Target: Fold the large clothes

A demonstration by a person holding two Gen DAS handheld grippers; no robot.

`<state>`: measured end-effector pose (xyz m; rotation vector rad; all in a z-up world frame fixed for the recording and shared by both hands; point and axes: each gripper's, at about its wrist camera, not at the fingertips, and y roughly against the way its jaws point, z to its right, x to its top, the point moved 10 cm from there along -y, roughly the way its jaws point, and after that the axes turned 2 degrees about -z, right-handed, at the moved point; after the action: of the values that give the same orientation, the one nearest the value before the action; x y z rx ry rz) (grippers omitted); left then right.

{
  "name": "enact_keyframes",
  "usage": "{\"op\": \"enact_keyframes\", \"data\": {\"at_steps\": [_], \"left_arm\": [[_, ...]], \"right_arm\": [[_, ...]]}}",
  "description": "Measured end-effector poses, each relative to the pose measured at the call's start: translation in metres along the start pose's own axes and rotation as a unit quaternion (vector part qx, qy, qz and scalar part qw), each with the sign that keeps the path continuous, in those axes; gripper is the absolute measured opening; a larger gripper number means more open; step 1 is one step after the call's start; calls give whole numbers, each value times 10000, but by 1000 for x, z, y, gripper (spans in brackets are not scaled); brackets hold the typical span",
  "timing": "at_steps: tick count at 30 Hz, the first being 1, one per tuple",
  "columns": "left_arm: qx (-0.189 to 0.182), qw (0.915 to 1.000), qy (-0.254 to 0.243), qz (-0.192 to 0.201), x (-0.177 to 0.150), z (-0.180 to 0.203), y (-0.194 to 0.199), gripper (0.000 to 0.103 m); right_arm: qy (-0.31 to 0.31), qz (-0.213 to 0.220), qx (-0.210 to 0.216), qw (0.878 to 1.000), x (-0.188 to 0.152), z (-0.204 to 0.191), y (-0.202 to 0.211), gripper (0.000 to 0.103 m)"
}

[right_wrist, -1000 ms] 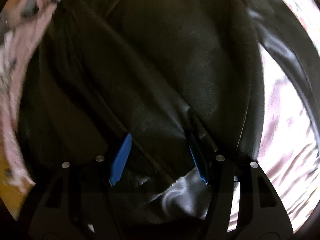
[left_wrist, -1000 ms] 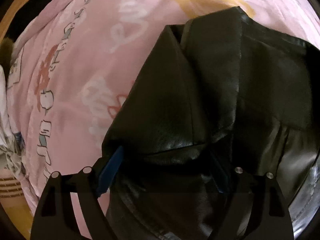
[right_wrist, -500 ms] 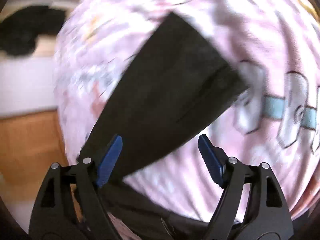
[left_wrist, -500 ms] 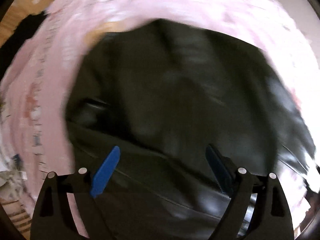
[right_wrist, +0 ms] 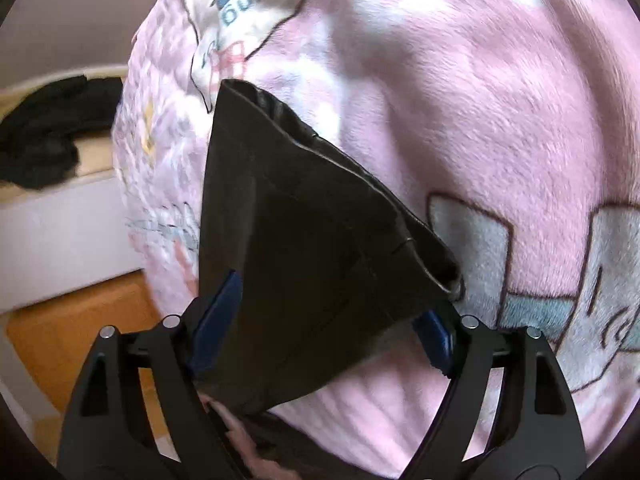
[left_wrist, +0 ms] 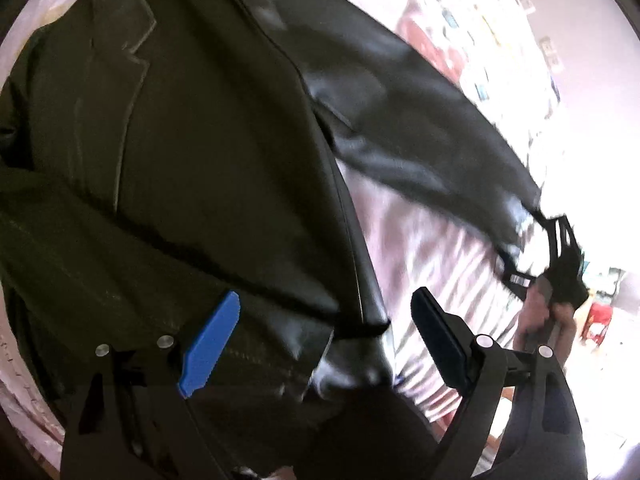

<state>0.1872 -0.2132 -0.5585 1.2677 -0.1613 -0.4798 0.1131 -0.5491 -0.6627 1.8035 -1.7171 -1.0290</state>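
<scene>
The black leather jacket (left_wrist: pixel 208 152) lies spread on a pink blanket (right_wrist: pixel 480 120). The left gripper (left_wrist: pixel 324 336) has its jaws spread wide above the jacket's hem corner, which sits between them unpinched. The right gripper (right_wrist: pixel 324 332) has its jaws closing around the sleeve cuff (right_wrist: pixel 320 232), which fills the gap between them.
</scene>
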Motion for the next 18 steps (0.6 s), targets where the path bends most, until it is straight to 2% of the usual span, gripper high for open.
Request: {"op": "enact_keyframes", "data": {"at_steps": [1,2,3,4,6,9,11,13,14,15,18], "left_arm": [[8,10000,-8,-32,-6,-2,0,85],[12,10000,26,-75,-12,-4,0,85],[7,9999,78,-114,-16,-8,1,85],[-5,9996,188,-192,-23,-14,0,85],[10,9989,392,-268,-34,-27,1,85],[22,9969,766,-181,-47,-58,11,85],[114,9949,991,-128,-53,-79,15,85],[181,9923,1222,-37,-59,-104,22,85],[182,9908,1344,41,-63,-115,26,85],[188,9891,1453,127,-66,-126,31,85],[283,9821,1822,372,-78,-167,43,85]], "right_arm": [[187,112,-331,9992,-1,0,4,55],[288,214,-450,9983,0,1,9,44],[395,374,-547,9970,1,1,18,22],[500,480,-453,9966,0,-7,25,14],[895,519,-489,9934,-6,-27,33,12],[1436,648,-939,9830,-9,-51,40,10],[2008,958,-981,9700,-17,-91,61,8],[2971,1232,-894,9426,-43,-150,77,8],[3413,1254,-778,9283,-63,-179,81,7],[3684,1230,-651,9192,-78,-201,80,7],[4484,673,225,8910,-163,-281,78,7]]}}
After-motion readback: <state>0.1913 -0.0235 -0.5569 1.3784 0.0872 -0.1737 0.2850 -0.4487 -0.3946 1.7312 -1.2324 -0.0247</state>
